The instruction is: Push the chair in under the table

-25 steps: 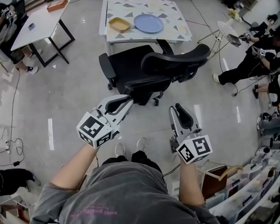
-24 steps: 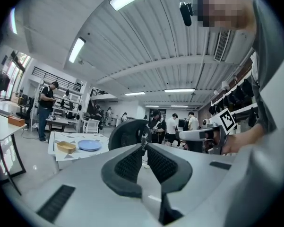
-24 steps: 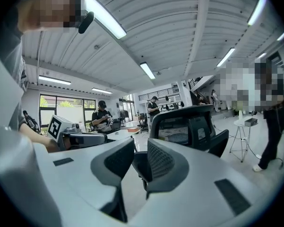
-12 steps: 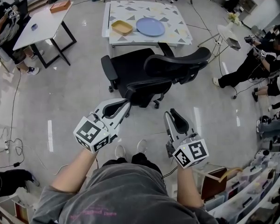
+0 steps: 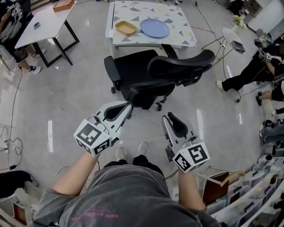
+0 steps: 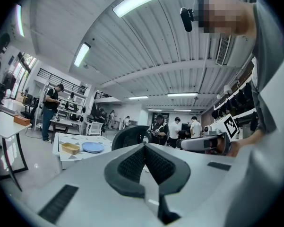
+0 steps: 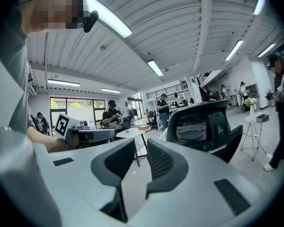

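A black office chair (image 5: 132,70) stands pulled out in front of the patterned table (image 5: 146,8), its backrest (image 5: 179,63) toward me and its seat toward the table. My left gripper (image 5: 126,106) hovers short of the chair's near side; its jaws have just closed, and they are shut with nothing between them (image 6: 144,148). My right gripper (image 5: 166,120) is held beside it, below the backrest and apart from it, and is open and empty (image 7: 141,148). In the right gripper view the mesh backrest (image 7: 201,124) rises ahead at the right.
A yellow tray (image 5: 125,28) and a blue plate (image 5: 154,27) lie on the patterned table. At the left stands a white table (image 5: 42,20) with an orange box (image 5: 64,4). People (image 5: 255,65) sit at the right by a small round table (image 5: 234,32). Bin shelves (image 5: 255,193) line the lower right.
My right gripper has drifted left and nearer to me, closer to the left one. The left gripper has shifted slightly left. The chair stays where it was.
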A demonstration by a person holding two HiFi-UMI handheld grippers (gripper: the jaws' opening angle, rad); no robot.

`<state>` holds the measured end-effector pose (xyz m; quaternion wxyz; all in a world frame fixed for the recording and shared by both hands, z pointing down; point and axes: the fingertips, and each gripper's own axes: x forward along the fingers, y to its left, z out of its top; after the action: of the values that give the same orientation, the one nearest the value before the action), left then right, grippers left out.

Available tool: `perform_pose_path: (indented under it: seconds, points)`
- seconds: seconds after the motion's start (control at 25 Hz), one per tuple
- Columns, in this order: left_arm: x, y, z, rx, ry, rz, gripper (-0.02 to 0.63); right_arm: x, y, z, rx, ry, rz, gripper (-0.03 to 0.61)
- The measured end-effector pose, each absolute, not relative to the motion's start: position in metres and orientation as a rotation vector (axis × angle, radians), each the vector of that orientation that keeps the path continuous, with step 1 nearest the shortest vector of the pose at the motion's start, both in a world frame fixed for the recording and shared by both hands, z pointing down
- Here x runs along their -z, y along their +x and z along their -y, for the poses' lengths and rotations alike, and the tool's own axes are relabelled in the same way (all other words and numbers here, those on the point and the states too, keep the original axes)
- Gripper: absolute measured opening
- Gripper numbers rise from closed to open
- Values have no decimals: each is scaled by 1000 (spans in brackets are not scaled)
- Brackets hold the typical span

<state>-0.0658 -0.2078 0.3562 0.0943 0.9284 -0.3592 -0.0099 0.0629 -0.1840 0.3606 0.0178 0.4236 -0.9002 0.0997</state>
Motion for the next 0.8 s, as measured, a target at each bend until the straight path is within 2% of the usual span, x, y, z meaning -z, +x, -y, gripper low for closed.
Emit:
perform_pose_path:
  seconds: [0.8]
  points:
    - [-358,-60,218,31,2746,1037,2,-363,57,196,-325,1273,2810,52]
